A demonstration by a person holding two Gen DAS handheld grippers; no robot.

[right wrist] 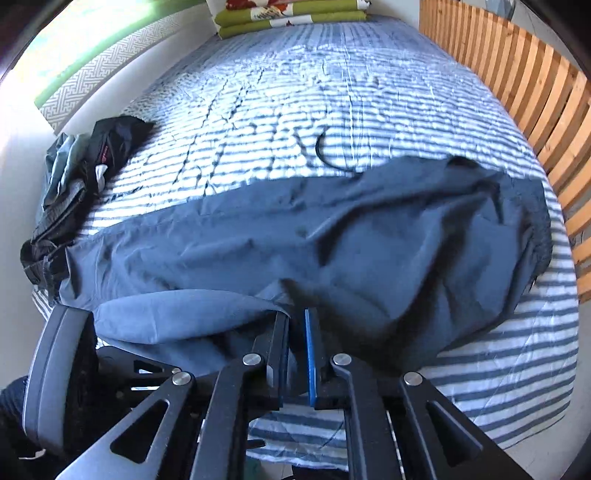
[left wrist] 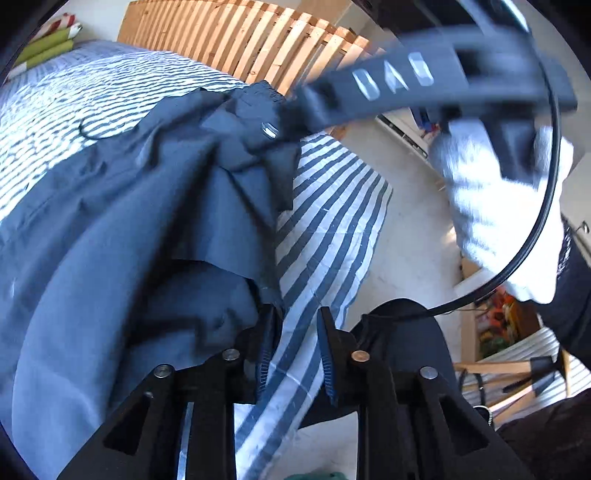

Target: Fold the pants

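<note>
Blue-grey pants [right wrist: 332, 229] lie crumpled across a striped bed [right wrist: 295, 92], the waistband toward the wooden slats. My right gripper [right wrist: 296, 314] points down into the cloth with only a narrow gap between its blue pads [right wrist: 310, 354]; a raised fold meets its tips. In the left wrist view the pants [left wrist: 129, 221] fill the left side, and the right gripper [left wrist: 295, 101], blurred and held by a white-gloved hand [left wrist: 491, 199], has its tip at the bunched waistband by a metal button [left wrist: 269, 131]. My left gripper [left wrist: 297, 314] stands open at the pants' edge, with striped sheet showing between its fingers.
Wooden slats [right wrist: 535, 92] run along the bed's right side. Folded green linen [right wrist: 288, 18] sits at the far end. A dark clothes pile [right wrist: 74, 184] lies at the left edge, and a black cord loop [right wrist: 328, 155] lies on the sheet. Pale floor [left wrist: 413, 240] borders the bed.
</note>
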